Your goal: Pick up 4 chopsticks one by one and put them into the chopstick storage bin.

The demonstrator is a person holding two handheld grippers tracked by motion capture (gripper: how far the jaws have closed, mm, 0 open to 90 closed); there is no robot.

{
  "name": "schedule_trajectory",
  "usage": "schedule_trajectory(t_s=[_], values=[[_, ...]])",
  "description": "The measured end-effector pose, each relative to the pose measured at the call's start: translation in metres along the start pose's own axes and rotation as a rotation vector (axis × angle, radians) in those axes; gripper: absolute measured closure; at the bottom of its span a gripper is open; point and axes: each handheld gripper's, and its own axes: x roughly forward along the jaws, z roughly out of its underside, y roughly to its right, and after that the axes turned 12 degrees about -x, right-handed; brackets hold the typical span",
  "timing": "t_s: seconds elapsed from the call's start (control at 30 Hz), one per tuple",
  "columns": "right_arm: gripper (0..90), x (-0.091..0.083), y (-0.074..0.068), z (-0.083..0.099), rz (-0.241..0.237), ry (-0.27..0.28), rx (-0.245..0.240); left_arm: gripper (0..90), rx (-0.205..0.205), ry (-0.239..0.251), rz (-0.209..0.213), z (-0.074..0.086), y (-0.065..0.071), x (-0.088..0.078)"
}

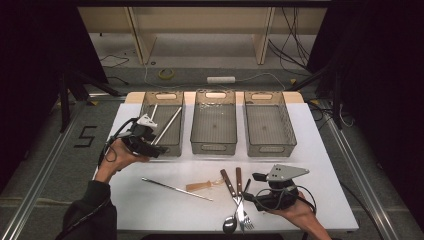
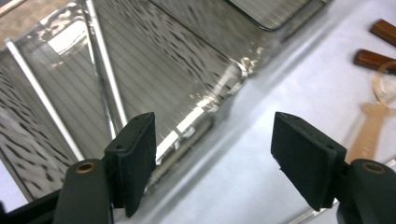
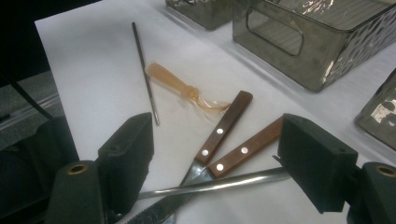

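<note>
Cutlery pile (image 1: 237,200) sits front-right on table (image 1: 325,165), right gripper (image 3: 217,163) gaping above it, nothing held. Risk: crossed handles, 1 grab lifts 2. Left gripper (image 1: 150,145) empty, jaws apart at left bin (image 1: 162,125).

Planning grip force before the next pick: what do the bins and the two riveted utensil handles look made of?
The bins look like smoky translucent plastic: see-through, glossy, textured walls. The riveted handles look like brown wood with a satin finish and metal rivets, though stained plastic is possible.
</note>
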Motion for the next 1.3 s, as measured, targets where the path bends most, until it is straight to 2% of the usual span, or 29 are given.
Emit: schedule_trajectory(t_s=[0.17, 0.3, 0.5, 0.9, 1.0, 1.07, 1.2, 1.3], values=[[27.9, -0.001, 0.0, 0.001, 0.001, 0.001, -0.003, 28.0, 0.074, -0.064, 0.014, 0.007, 0.014, 0.001], [28.0, -0.001, 0.0, 0.001, -0.001, 0.001, -0.004, 26.2, 0.155, -0.123, 0.039, 0.011, 0.028, 0.002], [27.9, 0.0, -0.001, 0.001, -0.004, -0.002, -0.003, 23.8, 0.228, -0.194, 0.046, 0.017, 0.043, 0.005], [27.9, 0.001, -0.001, 0.002, -0.007, -0.006, -0.003, 20.9, 0.304, -0.321, 0.045, 0.033, 0.054, 0.022], [27.9, 0.0, -0.002, 0.002, -0.008, -0.006, -0.003, 22.7, 0.32, -0.344, 0.039, 0.036, 0.055, 0.025], [27.9, 0.001, -0.002, 0.002, -0.009, -0.008, -0.006, 24.6, 0.349, -0.362, 0.038, 0.037, 0.056, 0.026], [27.9, 0.001, -0.002, 0.002, -0.011, -0.009, -0.007, 30.0, 0.377, -0.385, 0.043, 0.039, 0.059, 0.028], [27.9, 0.001, -0.001, 0.002, -0.011, -0.012, -0.008, 34.1, 0.413, -0.406, 0.048, 0.041, 0.061, 0.031]])
